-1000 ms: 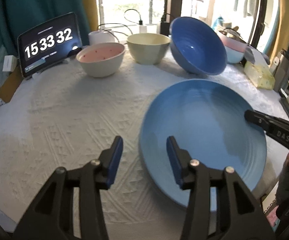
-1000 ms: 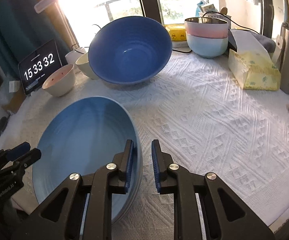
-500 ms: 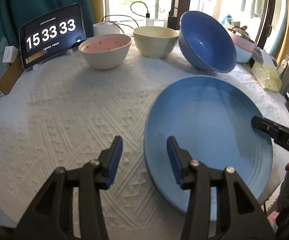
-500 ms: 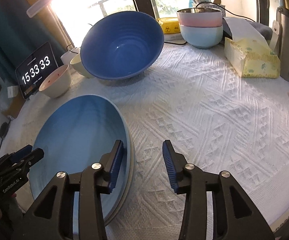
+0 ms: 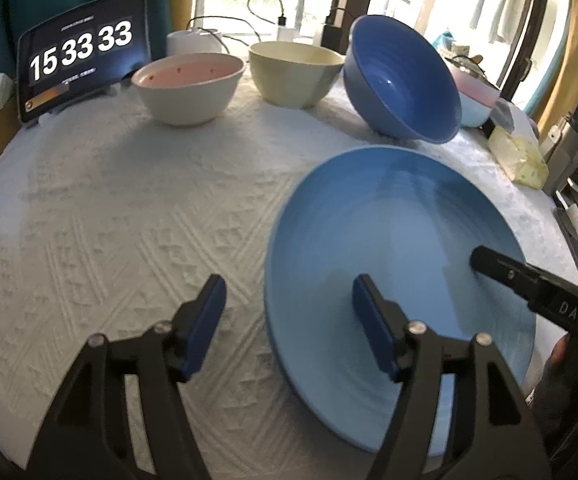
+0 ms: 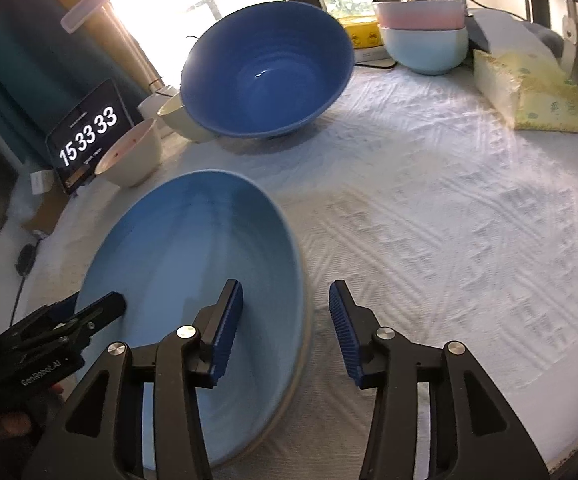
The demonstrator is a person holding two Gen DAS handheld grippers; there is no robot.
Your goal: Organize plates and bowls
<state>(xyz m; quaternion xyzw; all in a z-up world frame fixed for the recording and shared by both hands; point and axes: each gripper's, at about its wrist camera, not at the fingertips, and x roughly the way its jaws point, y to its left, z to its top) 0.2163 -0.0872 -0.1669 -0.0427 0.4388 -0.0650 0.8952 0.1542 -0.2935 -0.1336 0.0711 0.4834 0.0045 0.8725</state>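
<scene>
Some things hide or look fuzzy

The light blue plate (image 6: 193, 280) has its near edge hidden behind the black gripper arms. The cream bowl (image 6: 177, 118) peeks out from behind the big dark blue bowl (image 6: 265, 68). The small words on the clock screen (image 5: 81, 52) are too tiny to read.

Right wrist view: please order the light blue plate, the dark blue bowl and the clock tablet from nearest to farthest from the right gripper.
From the right gripper:
1. Light blue plate, under its left finger, rim between the fingers.
2. Dark blue bowl, tilted, further back in the middle.
3. Clock tablet, at the far left edge of the table.
</scene>
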